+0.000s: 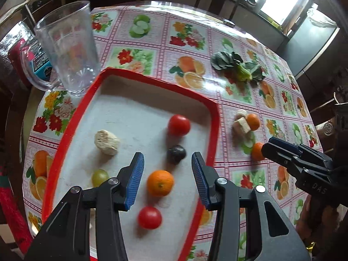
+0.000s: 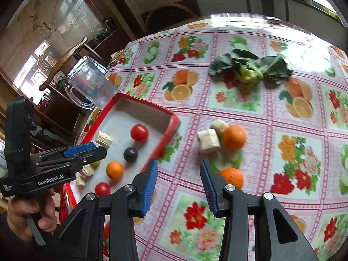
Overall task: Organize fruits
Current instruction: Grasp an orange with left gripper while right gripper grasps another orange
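Observation:
A red-rimmed tray (image 1: 214, 117) holds two tomatoes (image 1: 179, 125) (image 1: 149, 217), a dark plum (image 1: 176, 154), an orange (image 1: 160, 183), a green grape (image 1: 99, 177) and a beige chunk (image 1: 106, 142). My left gripper (image 1: 168, 158) hangs open over the tray, and its pads touch nothing. It appears from the side in the right wrist view (image 2: 95, 150), held by a hand (image 2: 26, 213). My right gripper (image 2: 178, 165) is open and empty above the tablecloth, just right of the tray (image 2: 174, 119). One orange (image 2: 232, 177) lies beside its right finger. Another orange (image 2: 234, 137) rests against beige chunks (image 2: 208, 140).
A clear glass mug (image 1: 69, 50) stands at the tray's far left corner, with a blue and red box (image 1: 41, 65) behind it. Leafy greens (image 2: 250, 67) lie farther back on the fruit-print tablecloth (image 2: 271, 195). Dark chairs stand around the round table.

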### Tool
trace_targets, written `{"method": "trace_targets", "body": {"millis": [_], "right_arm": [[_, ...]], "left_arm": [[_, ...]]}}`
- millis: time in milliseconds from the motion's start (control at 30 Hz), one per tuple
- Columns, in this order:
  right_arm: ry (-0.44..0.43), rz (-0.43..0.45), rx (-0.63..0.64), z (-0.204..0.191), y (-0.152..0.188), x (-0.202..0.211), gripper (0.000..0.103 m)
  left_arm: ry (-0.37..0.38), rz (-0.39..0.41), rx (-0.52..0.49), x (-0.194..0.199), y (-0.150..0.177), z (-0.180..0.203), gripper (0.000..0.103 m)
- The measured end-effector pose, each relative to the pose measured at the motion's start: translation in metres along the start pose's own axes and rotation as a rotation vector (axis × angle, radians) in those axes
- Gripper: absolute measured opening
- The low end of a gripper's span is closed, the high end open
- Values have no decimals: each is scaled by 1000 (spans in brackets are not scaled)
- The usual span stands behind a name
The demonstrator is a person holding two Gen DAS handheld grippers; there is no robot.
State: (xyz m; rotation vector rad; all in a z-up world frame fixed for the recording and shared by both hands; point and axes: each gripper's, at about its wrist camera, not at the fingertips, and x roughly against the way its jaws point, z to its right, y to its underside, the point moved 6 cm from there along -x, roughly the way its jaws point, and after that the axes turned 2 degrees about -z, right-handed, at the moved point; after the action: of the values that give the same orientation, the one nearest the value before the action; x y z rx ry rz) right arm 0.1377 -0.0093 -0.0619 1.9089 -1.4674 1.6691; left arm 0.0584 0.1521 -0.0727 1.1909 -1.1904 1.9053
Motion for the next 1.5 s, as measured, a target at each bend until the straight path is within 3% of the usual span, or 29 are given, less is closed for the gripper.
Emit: {"method": "trace_targets", "body": {"millis": [433,800,1200,1500], "right_arm": [[33,5,-49,60,10,17,43],[-3,-37,49,74,-12,-1,43],[-82,-161,273,65,-34,-45,43],[-154,-194,265,70,-42,-67,37]], "left_arm": [[40,-20,-63,-9,9,63,44],[97,-57,-56,-35,26,121,44],[126,-15,108,-65,31,147,44],[137,-7,157,-84,30,154,44]]}}
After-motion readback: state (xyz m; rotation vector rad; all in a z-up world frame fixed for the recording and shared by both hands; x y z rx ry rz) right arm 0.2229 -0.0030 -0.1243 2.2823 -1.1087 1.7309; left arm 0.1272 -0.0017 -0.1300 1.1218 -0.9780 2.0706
